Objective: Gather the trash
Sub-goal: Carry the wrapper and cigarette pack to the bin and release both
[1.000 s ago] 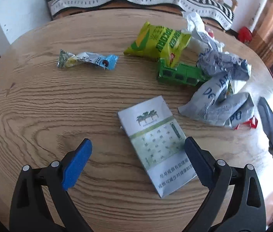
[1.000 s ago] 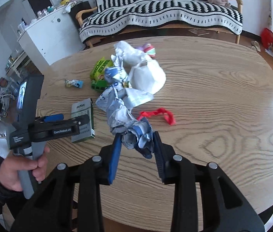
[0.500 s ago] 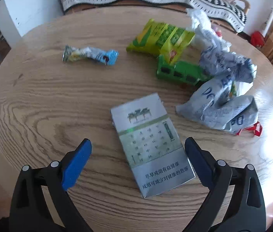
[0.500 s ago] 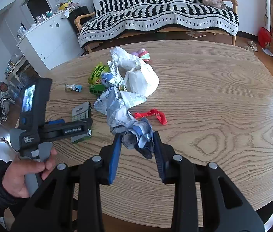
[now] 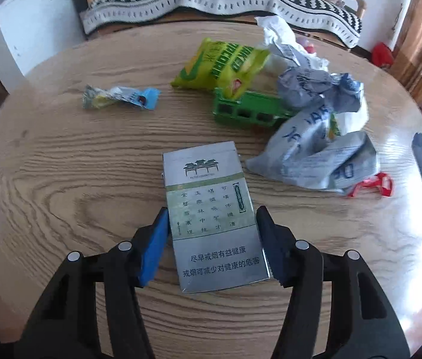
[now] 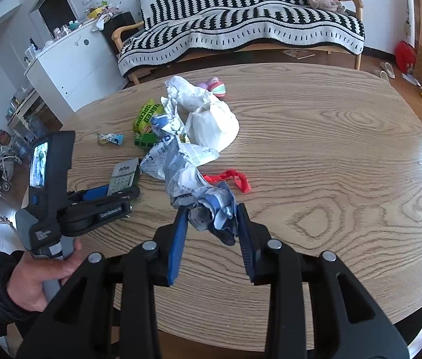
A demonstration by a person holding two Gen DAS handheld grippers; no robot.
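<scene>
A silver and green cigarette pack lies flat on the round wooden table. My left gripper has closed on the pack's two long sides. The pack also shows in the right wrist view, with the left gripper around it. My right gripper is shut on the end of a crumpled blue and white bag that trails back to the trash pile. The same bag lies right of the pack in the left wrist view.
On the table lie a yellow-green snack bag, a green plastic piece, a small blue candy wrapper, a red strip and a white bag. A striped sofa and a white cabinet stand beyond.
My left gripper moved forward over the cigarette pack and its jaws closed from wide open onto the pack's sides. My right gripper kept its hold on the crumpled bag.
</scene>
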